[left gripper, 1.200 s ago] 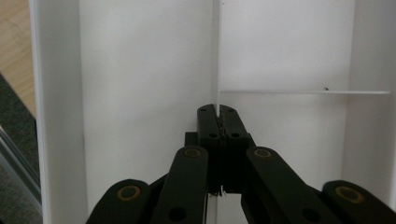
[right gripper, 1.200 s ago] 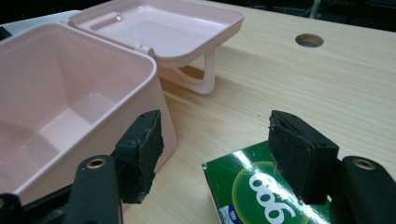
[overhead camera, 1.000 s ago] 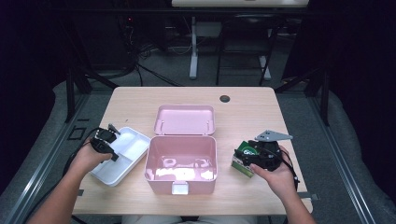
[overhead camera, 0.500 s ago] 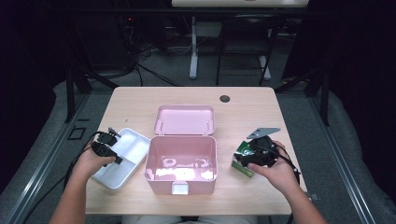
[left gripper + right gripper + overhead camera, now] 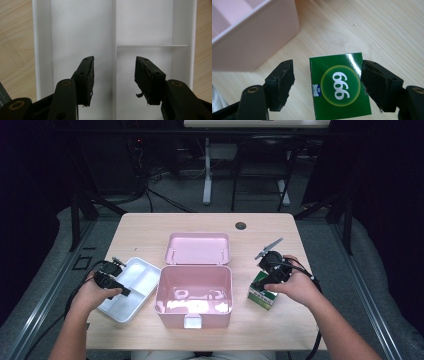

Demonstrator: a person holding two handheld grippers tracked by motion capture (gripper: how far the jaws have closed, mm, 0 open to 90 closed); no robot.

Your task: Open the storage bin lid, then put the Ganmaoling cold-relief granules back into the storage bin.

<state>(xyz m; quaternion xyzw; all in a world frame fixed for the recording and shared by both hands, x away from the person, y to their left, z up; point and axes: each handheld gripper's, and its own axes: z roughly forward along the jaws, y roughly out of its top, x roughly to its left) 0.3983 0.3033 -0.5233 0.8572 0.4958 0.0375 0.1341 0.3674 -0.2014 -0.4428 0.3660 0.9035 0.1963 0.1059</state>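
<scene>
White tray (image 5: pixel 131 286) now nearer tbl edge.

The table (image 5: pixel 150 235) is made of light wood and has a small round dark hole (image 5: pixel 241 225) near its far edge. A pink box (image 5: pixel 194 290) sits open in the middle, and its pink lid (image 5: pixel 198 248) lies flat on the wood just behind it. A white tray (image 5: pixel 131 287) with small sections lies just to the left of the box, and a little green box (image 5: pixel 262 295) stands to the right.
</scene>
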